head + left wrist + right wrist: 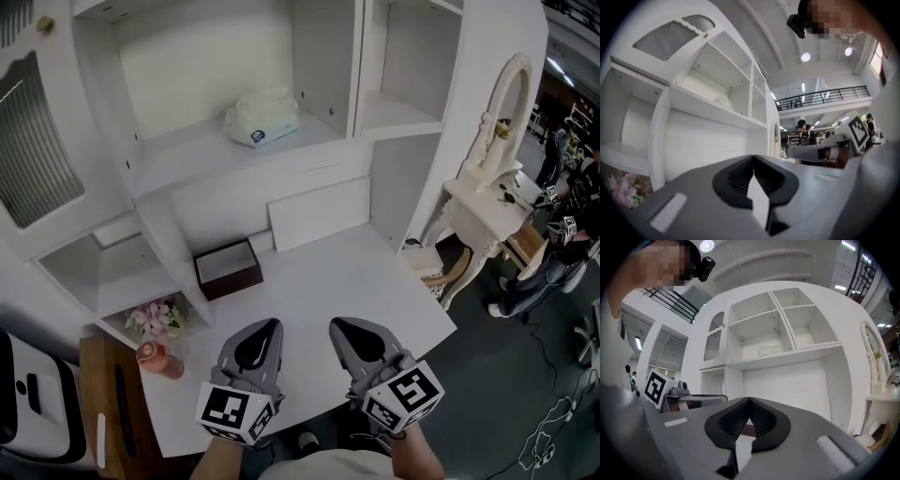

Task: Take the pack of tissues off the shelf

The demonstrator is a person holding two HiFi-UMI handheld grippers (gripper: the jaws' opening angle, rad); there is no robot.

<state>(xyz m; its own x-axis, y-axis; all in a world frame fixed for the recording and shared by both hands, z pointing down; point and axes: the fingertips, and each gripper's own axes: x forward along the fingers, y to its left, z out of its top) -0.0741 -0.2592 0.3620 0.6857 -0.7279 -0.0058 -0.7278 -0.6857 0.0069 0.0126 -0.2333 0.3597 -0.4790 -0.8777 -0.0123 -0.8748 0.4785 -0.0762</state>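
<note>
Tissue pack [262, 118] lies on the shelf [187, 150]. Left tongs [270, 325] and right tongs [339, 325] pressed together, empty, level above the tabletop [356, 272].

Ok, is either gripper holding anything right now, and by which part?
Nothing held. Left gripper and right gripper are shut, empty; the pack of tissues lies on the shelf.

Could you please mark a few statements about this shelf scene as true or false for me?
1. The pack of tissues lies on the shelf. True.
2. The right gripper holds the tissues. False: its jaws are shut on nothing.
3. A brown box sits on the desk. True.
4. The left gripper reaches into the shelf. False: it hangs over the desk's front edge.
5. The flowers stand right of the box. False: left of it.
</note>
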